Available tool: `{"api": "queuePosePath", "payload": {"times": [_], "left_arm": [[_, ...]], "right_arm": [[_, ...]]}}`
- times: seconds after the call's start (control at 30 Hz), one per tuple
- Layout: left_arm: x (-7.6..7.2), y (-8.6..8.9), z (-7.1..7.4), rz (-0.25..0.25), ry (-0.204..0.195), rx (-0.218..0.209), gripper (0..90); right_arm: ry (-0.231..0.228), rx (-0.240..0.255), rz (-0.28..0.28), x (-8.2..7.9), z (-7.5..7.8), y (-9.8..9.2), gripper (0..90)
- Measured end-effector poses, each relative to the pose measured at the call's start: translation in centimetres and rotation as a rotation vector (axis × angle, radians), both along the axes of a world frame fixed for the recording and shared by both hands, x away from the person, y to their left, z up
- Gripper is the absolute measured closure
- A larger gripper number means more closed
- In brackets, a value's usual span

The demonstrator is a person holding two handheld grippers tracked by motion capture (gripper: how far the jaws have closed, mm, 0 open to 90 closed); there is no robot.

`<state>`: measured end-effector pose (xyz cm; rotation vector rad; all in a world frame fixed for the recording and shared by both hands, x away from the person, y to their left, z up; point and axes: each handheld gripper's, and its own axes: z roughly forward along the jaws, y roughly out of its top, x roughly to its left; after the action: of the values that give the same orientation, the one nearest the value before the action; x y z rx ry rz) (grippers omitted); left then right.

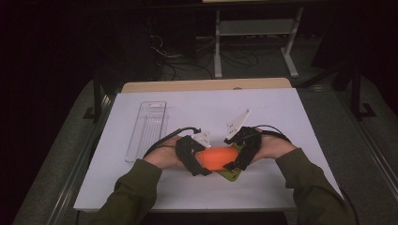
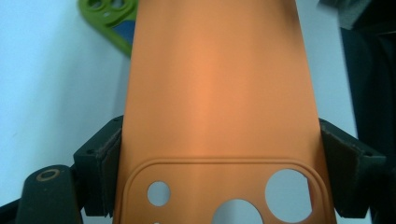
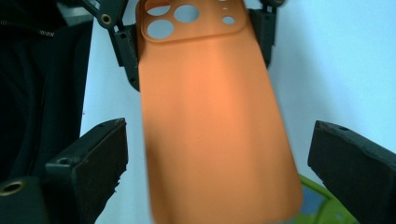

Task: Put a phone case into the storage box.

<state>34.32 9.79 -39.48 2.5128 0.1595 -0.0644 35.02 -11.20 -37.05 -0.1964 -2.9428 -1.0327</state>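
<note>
Left tongs (image 2: 219, 182) clamping the orange phone case (image 2: 219, 93) at its camera cutouts, right tongs (image 3: 219, 172) gaping wide around its other end, green case (image 1: 231, 174) lying underneath on the counter (image 1: 281, 112), clear tray (image 1: 146, 131) sitting left.

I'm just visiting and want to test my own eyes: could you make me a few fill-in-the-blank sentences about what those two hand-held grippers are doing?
1. The left gripper is clamped on an ____ phone case.
2. The right gripper's jaws stand ____ around the case's other end, not touching it.
3. The case lying on the table under it is ____.
4. The clear tray sits on the person's ____ side.

Missing words: orange; open; green; left
</note>
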Motion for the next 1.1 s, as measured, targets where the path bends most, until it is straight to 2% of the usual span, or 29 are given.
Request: {"api": "queuePosePath", "payload": {"times": [0.07, 0.17, 0.23, 0.37, 0.43, 0.47, 0.57, 0.6, 0.7, 0.77, 0.8, 0.87, 1.0, 1.03, 1.07, 1.1], "left_arm": [[0.1, 0.2, 0.0, 0.031, 0.006, -0.008, 15.5], [0.2, 0.4, -0.2, 0.065, 0.014, -0.007, 15.6], [0.3, 0.5, -0.2, 0.099, 0.022, -0.006, 15.5], [0.5, 0.6, -0.3, 0.157, 0.013, 0.013, 15.6], [0.7, 0.8, -0.4, 0.21, 0.016, 0.023, 15.5], [0.8, 0.9, -0.4, 0.223, 0.008, 0.02, 15.6], [1.1, 1.1, -0.5, 0.277, 0.007, 0.019, 15.6], [1.1, 1.1, -0.5, 0.305, 0.017, 0.005, 15.5], [1.2, 1.3, -0.3, 0.333, 0.008, 0.016, 15.5], [1.5, 1.6, -0.2, 0.332, -0.004, 0.043, 15.5], [1.3, 1.4, -0.3, 0.388, 0.009, 0.004, 15.5], [1.4, 1.5, -0.4, 0.409, 0.011, 0.006, 15.6], [1.6, 1.8, -0.2, 0.42, 0.005, 0.021, 15.6], [1.6, 1.8, -0.2, 0.425, 0.006, 0.017, 15.6], [1.7, 1.8, -0.2, 0.425, 0.007, 0.009, 15.6], [1.7, 1.9, -0.2, 0.426, 0.009, 0.014, 15.6]], "right_arm": [[0.002, 0.021, -0.046, 0.0, 0.2, -0.8, 4.4], [-0.026, 0.063, -0.113, 0.1, 0.3, -2.0, 5.2], [-0.008, 0.082, -0.175, -0.1, 0.3, -2.7, 5.4], [-0.024, 0.112, -0.265, 0.0, -0.1, -3.7, 5.3], [-0.013, 0.127, -0.333, -0.3, -0.2, -4.1, 5.4], [-0.008, 0.13, -0.373, -0.4, -0.4, -4.2, 5.5], [-0.015, 0.148, -0.426, -0.6, -0.9, -4.6, 5.9], [0.003, 0.157, -0.45, -0.8, -1.1, -4.8, 5.8], [0.003, 0.172, -0.506, -1.2, -1.8, -5.1, 5.7], [-0.022, 0.172, -0.55, -1.6, -2.2, -5.1, 5.5], [-0.022, 0.17, -0.566, -1.8, -2.3, -5.1, 4.9], [-0.014, 0.175, -0.603, -2.1, -2.6, -5.2, 2.5], [0.009, 0.211, -0.665, -2.5, -2.9, -5.3, 1.9], [0.005, 0.213, -0.673, -2.6, -3.0, -5.4, 1.9], [-0.021, 0.223, -0.681, -2.7, -3.1, -5.5, 1.9], [-0.021, 0.235, -0.688, -2.8, -3.2, -5.6, 1.9]]}}
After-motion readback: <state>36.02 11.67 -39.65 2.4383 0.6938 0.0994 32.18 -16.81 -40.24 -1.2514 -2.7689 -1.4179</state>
